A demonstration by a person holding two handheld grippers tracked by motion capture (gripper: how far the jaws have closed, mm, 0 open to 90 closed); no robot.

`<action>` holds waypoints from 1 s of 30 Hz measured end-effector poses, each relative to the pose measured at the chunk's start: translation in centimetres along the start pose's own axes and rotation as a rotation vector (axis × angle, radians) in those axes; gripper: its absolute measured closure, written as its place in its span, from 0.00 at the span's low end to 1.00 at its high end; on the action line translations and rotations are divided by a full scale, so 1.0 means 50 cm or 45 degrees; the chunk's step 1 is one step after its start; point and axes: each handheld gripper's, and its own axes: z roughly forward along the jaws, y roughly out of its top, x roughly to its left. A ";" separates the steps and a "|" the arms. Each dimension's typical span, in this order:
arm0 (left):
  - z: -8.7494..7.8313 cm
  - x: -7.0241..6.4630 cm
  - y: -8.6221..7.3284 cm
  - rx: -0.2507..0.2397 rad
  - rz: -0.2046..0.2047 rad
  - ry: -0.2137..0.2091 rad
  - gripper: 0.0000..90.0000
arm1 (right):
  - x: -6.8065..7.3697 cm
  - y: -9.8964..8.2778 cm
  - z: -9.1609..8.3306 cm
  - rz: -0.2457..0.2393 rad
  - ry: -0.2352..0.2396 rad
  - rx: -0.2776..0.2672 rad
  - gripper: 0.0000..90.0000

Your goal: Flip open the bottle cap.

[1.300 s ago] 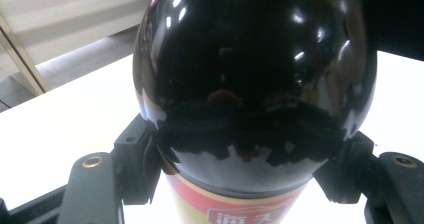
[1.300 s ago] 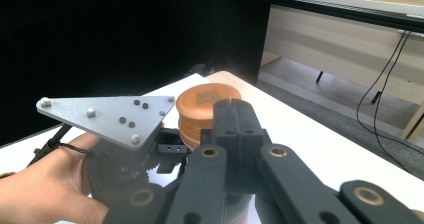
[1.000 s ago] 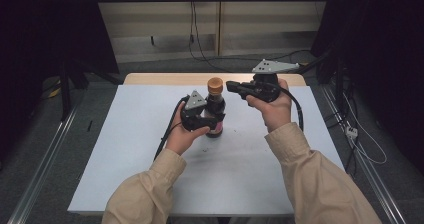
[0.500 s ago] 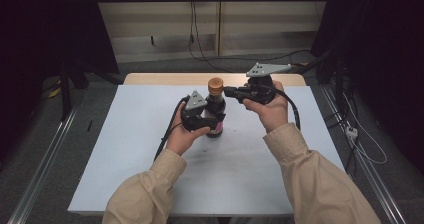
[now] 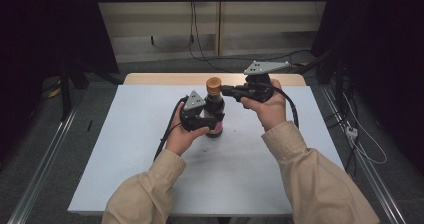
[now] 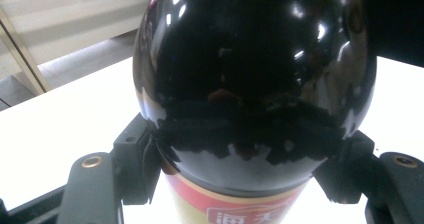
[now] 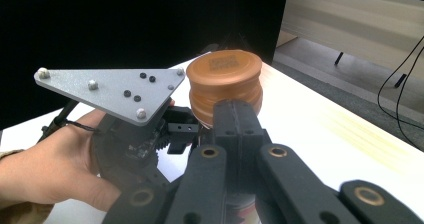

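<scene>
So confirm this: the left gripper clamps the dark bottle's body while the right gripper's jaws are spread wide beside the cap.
Not quite. The left gripper does clamp the bottle, but the right gripper is shut, its jaws together just below the cap, as the right gripper view shows.

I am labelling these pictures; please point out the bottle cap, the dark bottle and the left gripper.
bottle cap (image 7: 225, 69): right gripper view, its flat brown top.
dark bottle (image 6: 250, 59): left gripper view, its glossy black shoulder.
left gripper (image 5: 205, 119): high view, between its jaws, closed on the bottle body.
</scene>
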 end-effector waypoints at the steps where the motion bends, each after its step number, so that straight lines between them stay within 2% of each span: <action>1: 0.000 0.000 0.000 0.000 0.001 0.000 0.34 | 0.000 0.000 0.000 0.001 0.000 -0.002 1.00; 11: -0.001 0.003 -0.002 -0.008 -0.016 -0.002 0.34 | 0.002 0.010 0.005 0.011 0.001 0.000 1.00; 30: -0.002 0.002 -0.002 -0.005 -0.016 0.001 0.34 | 0.007 0.020 0.006 0.014 -0.002 -0.008 1.00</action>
